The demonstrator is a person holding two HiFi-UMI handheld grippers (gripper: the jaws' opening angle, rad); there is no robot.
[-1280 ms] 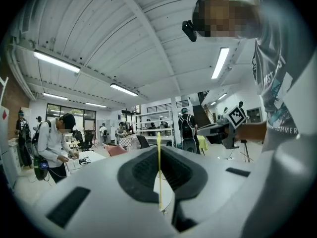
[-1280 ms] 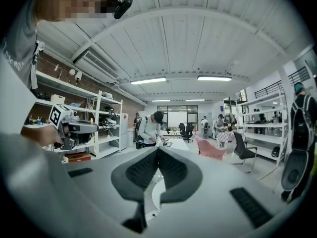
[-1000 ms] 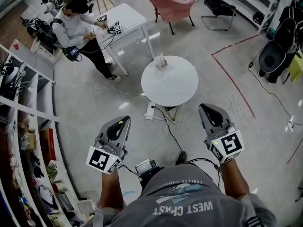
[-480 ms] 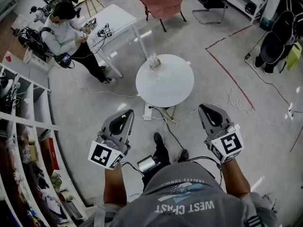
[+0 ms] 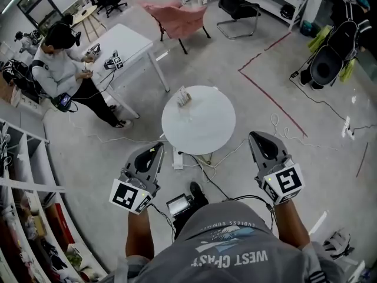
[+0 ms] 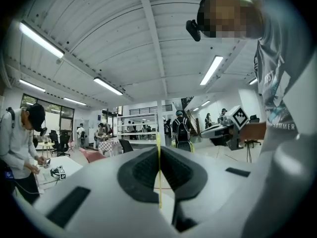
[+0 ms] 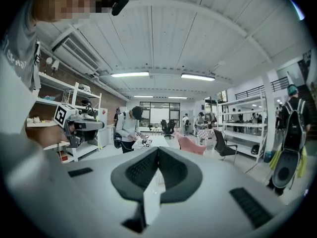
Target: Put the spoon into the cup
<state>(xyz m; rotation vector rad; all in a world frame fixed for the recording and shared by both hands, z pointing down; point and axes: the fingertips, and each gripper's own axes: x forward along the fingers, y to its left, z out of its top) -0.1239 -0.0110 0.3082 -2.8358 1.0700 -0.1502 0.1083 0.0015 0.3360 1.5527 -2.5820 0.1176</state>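
Two grippers are hovering side by side just ahead of the person's grey shirt (image 5: 230,249), above the floor (image 5: 88,152). The left gripper (image 5: 154,149) is holding its jaws pressed together, with only a thin seam showing between the dark pads and nothing caught in them. The right gripper (image 5: 255,135) is also keeping its jaws meeting at the tips, empty. Beyond them a round white desk (image 5: 206,122) is standing, well apart from both. Near its far left edge a small pale cluster (image 5: 184,96) is sitting upright, too small to tell cup from spoon. Farther off, another person (image 5: 56,72) is working at a rectangular white desk (image 5: 138,37), and a pink chair (image 5: 177,13) is standing behind it.
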